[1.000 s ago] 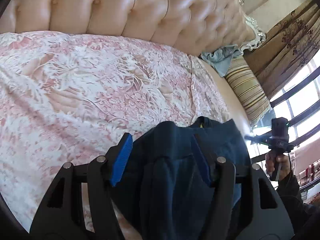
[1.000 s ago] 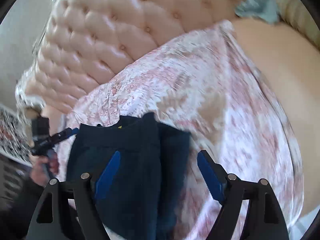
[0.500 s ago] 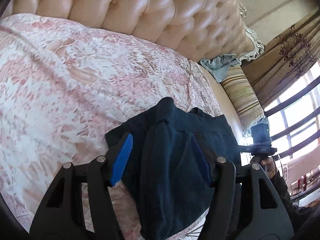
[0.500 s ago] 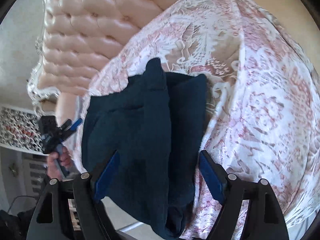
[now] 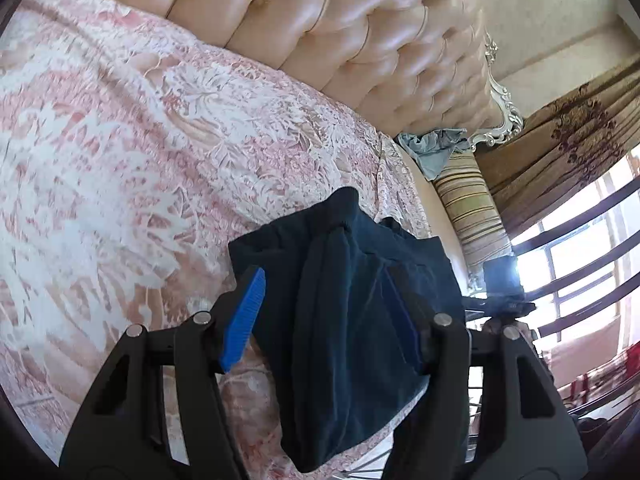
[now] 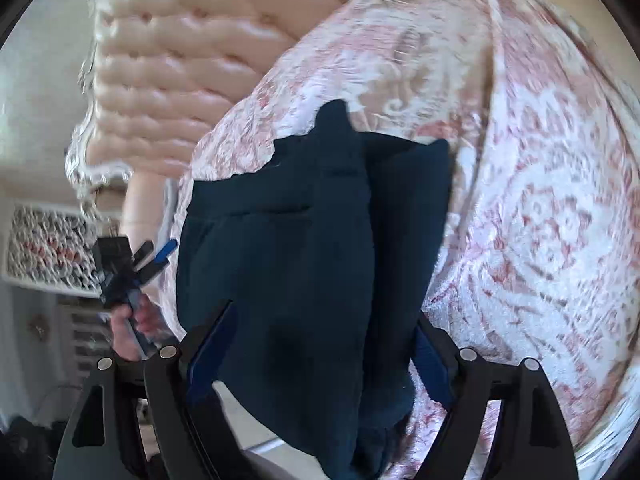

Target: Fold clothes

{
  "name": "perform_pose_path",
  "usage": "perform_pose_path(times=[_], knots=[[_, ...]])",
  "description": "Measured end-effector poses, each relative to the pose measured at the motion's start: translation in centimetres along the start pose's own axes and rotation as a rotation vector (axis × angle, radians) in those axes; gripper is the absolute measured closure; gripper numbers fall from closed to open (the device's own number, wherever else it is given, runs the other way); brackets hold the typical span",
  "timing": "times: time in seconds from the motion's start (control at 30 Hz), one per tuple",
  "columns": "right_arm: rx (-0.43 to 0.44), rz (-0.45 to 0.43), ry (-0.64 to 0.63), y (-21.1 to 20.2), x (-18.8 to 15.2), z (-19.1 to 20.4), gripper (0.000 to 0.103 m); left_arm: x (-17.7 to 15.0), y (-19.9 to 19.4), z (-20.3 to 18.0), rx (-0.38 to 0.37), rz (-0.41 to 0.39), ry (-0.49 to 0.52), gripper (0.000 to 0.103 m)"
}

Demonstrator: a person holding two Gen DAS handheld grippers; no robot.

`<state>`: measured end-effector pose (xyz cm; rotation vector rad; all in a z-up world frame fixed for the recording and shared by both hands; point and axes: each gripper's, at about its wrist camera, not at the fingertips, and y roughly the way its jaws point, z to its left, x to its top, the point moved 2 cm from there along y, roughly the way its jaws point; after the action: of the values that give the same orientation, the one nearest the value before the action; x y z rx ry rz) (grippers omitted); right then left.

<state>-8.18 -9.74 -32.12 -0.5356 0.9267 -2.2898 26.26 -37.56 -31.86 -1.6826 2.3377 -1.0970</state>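
The dark blue garment [image 5: 352, 320] now lies farther onto the bedspread [image 5: 120, 140].

left gripper [image 5: 324, 320]: your far pad is buried behind the dark blue garment [image 5: 352, 320], so you cannot tell whether it presses the cloth.
right gripper [image 6: 316, 356]: both pads sit half behind the garment's folds; contact is unclear, though the jaws have just been closing with the cloth between them.
garment's lower hem: hangs behind your gripper bodies in both views.
bedspread [image 6: 540, 200]: smeared by motion blur in your right wrist view.
person's hand [image 6: 132, 328]: blurred; partly hidden.
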Motion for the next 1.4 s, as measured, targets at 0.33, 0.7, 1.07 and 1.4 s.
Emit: perform_pose_path(times=[0.33, 0.7, 1.07, 1.4], knots=[[-0.311, 0.006, -0.071, 0.7, 1.1, 3.4, 0.078, -1.5, 0.2, 2.8, -0.232, 0.073, -0.204, 0.020], [-0.622, 0.059, -0.170, 0.0, 0.4, 5.0, 0.078, -1.9, 4.0, 3.1, -0.229, 0.225, -0.314, 0.012], [-0.563, 0.053, -0.100, -0.3, 0.5, 3.8, 0.078, -1.4, 7.5, 0.2, -0.127, 0.350, -0.253, 0.007], [-0.392, 0.023, 0.023, -1.1, 0.4, 1.0, 0.068, -0.6, 7.3, -2.8, -0.098, 0.352, -0.039, 0.008]])
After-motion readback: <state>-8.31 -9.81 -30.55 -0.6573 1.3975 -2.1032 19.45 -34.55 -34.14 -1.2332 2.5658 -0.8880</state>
